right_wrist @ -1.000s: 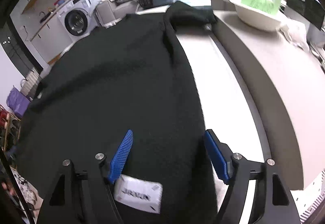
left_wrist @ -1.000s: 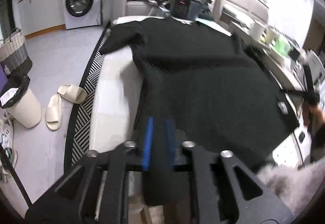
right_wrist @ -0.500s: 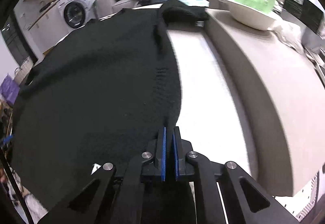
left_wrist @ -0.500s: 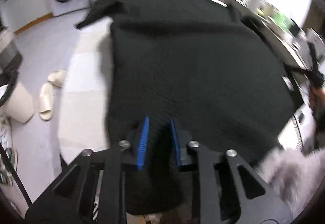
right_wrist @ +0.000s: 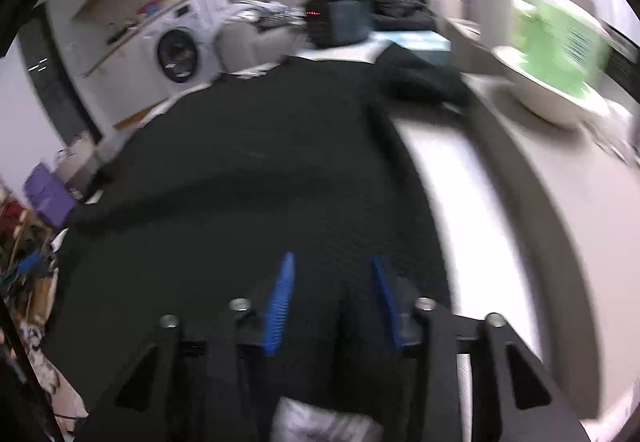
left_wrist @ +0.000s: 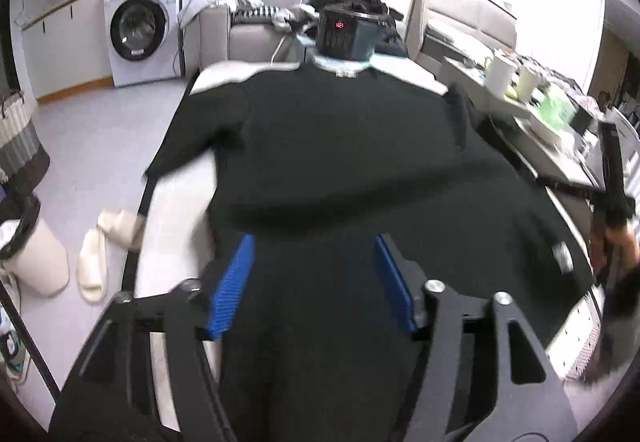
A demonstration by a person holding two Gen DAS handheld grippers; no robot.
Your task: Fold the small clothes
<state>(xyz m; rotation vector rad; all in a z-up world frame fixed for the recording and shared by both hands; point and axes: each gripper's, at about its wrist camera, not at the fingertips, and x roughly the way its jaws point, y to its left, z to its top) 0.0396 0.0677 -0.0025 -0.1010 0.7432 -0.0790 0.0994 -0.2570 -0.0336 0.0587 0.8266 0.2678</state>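
Black garment (right_wrist: 248,169), white label (right_wrist: 324,422), writing unreadable.

Home: washing machine (left_wrist: 138,31), sofa (left_wrist: 244,29), slippers (left_wrist: 94,266)

Even, fairly bright indoor light fills both views, with no hard shadows. Both fisheye pictures bend straight lines toward a dark round border. The left wrist view is mildly smeared; the washing machine (left_wrist: 138,29) stays readable. The right wrist view is heavily motion-blurred, and the green package (right_wrist: 556,41) streaks sideways. The black garment (left_wrist: 352,153) shows almost no texture, only faint weave.
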